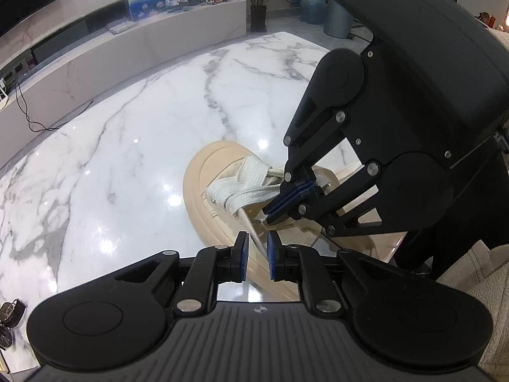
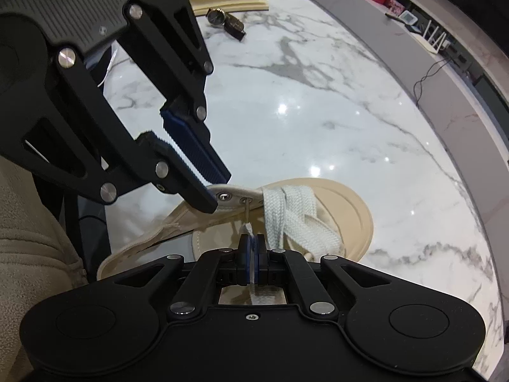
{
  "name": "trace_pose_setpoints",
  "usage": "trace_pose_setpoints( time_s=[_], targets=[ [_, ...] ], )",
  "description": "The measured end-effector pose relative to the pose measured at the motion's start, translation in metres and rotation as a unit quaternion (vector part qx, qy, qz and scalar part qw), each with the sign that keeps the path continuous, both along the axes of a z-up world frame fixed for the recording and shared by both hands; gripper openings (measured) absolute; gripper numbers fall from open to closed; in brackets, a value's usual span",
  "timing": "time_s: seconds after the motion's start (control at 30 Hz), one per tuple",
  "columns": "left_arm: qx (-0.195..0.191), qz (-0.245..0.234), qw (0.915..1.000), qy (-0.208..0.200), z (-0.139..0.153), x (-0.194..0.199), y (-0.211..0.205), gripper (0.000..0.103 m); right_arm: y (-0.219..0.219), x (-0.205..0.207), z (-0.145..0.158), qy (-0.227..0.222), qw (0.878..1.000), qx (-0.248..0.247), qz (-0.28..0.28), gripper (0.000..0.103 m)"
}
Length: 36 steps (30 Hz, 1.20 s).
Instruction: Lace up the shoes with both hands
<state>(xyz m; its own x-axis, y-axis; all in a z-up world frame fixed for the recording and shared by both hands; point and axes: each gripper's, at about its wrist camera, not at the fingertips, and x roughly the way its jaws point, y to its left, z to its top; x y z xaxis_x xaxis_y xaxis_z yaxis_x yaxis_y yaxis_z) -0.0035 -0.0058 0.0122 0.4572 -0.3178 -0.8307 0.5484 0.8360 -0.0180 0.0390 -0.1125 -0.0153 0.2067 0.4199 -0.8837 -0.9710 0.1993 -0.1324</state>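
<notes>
Both grippers point steeply down over a beige canvas shoe with a thick cream rubber sole, which lies on the glossy white marble worktop with grey veins, toe away from the person.

The right gripper hangs over the shoe's open throat. Its blue-padded jaws are clenched on the thin tip of the flat white woven shoelace; the tip rises from a metal eyelet on the near flap straight into the pads. In the left wrist view the same gripper comes in from the upper right, its closed fingertips low among the crossed lace bands.

The left gripper hovers at the shoe's side with its jaws a narrow gap apart. A thin cord-like run of lace passes between the pads; whether either pad touches it I cannot tell, though they do not look pressed on it. Seen from the right wrist, the left gripper slants down from the upper left, its fingertips just beside the eyelet row on the canvas flap.

The lace is threaded through the front eyelets only, crossing in broad bands over the toe end.

Ahead of the shoe the worktop is bare out to its far rim. Two wristwatches with dark straps lie well apart from the shoe near a far edge. A beige fleece sleeve sits close behind the grippers.
</notes>
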Motion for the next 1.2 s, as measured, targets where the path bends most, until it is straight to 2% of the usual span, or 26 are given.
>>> trace_pose_setpoints(
  time_s=[0.3,0.43,0.53,0.67,0.73,0.8,0.83,0.97,1.2],
  targets=[
    [0.005,-0.035,0.9991,-0.021,0.016,-0.006,-0.004,0.011,-0.005,0.003,0.014,0.000,1.000,0.023,-0.012,0.000],
    [0.047,-0.048,0.9971,-0.035,0.017,-0.002,0.000,0.012,-0.004,0.005,0.017,0.002,0.999,0.034,-0.015,0.000],
    [0.087,-0.074,0.9927,-0.039,0.007,0.004,-0.002,0.012,-0.003,0.006,0.017,0.003,0.999,0.037,-0.014,0.000],
    [0.120,-0.128,0.9836,-0.041,-0.005,0.007,-0.008,0.013,-0.007,0.004,0.018,0.008,1.000,0.030,0.002,0.002],
    [0.123,-0.142,0.9813,-0.042,-0.007,0.008,-0.008,0.014,-0.009,0.002,0.017,0.008,1.000,0.026,0.010,0.006],
    [0.125,-0.154,0.9791,-0.044,-0.008,0.011,-0.011,0.014,-0.011,0.001,0.015,0.011,1.000,0.024,0.012,0.019],
    [0.127,-0.161,0.9777,-0.045,-0.009,0.012,-0.012,0.014,-0.011,0.001,0.013,0.013,1.000,0.023,0.012,0.021],
    [0.130,-0.178,0.9742,-0.047,-0.011,0.014,-0.016,0.014,-0.009,-0.003,0.004,0.011,1.000,0.019,0.011,0.021],
    [0.145,-0.211,0.9651,-0.055,-0.015,0.016,-0.020,0.014,-0.003,-0.005,-0.008,-0.021,1.000,0.023,0.005,0.021]
  ],
)
